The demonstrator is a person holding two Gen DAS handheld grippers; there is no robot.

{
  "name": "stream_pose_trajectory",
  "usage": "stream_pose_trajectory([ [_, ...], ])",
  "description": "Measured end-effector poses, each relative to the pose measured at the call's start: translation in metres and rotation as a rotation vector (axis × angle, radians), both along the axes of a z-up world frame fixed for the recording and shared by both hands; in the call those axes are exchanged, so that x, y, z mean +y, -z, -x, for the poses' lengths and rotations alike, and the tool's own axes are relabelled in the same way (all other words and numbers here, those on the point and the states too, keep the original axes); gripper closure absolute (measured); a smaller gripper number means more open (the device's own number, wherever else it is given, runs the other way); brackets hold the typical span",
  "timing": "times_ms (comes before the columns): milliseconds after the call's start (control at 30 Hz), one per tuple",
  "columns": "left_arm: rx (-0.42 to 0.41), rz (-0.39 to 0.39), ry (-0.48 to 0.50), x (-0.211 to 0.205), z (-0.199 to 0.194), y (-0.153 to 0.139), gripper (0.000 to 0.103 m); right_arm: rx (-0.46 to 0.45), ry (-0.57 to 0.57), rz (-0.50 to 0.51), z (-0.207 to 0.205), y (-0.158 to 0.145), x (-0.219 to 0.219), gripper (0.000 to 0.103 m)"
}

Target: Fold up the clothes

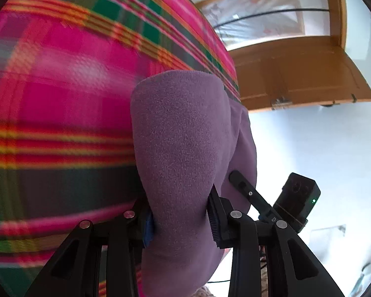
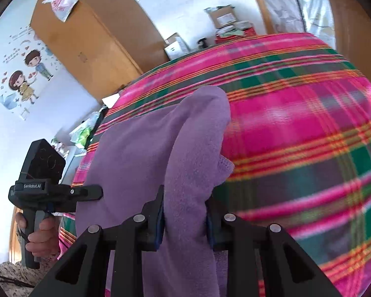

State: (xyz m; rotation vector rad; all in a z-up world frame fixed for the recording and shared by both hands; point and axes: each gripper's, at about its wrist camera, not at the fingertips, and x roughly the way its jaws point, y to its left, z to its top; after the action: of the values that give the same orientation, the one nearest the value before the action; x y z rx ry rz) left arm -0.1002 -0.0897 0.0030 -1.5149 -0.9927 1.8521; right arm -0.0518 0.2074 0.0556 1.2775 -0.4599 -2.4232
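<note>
Gripping purple fleece [image 1: 178,133]: left claw [image 1: 183,217] and right claw [image 2: 185,220] both clamped on it, above plaid blanket [image 2: 309,128].

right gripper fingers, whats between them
A bunched fold of the purple fleece garment sits clamped between the right gripper fingers, over the plaid blanket; right wrist view.

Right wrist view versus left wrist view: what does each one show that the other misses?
Only the right wrist view shows the cartoon wall sticker, the cardboard boxes and the person's hand holding the left gripper. Only the left wrist view shows the wooden door. Both show the purple fleece garment pinched between that view's own fingers, over the pink plaid blanket.
</note>
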Motion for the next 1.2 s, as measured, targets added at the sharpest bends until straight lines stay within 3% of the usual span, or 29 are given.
stream_pose_trajectory([
  [433, 0.004, 0.043, -0.121, -0.052, 0.032, 0.006, 0.066, 0.053, -0.083, -0.003, 0.041, 0.007, -0.054, 0.077],
  [633, 0.050, 0.087, -0.147, -0.055, 0.035, -0.012, 0.066, 0.118, -0.109, -0.021, 0.052, 0.000, -0.073, 0.077],
  [833, 0.063, 0.125, -0.174, -0.055, 0.039, -0.024, 0.066, 0.150, -0.114, -0.019, 0.067, 0.000, -0.095, 0.077],
  [1200, 0.083, 0.158, -0.254, -0.092, 0.050, -0.031, 0.066, 0.203, -0.083, 0.022, 0.090, 0.009, -0.126, 0.077],
])
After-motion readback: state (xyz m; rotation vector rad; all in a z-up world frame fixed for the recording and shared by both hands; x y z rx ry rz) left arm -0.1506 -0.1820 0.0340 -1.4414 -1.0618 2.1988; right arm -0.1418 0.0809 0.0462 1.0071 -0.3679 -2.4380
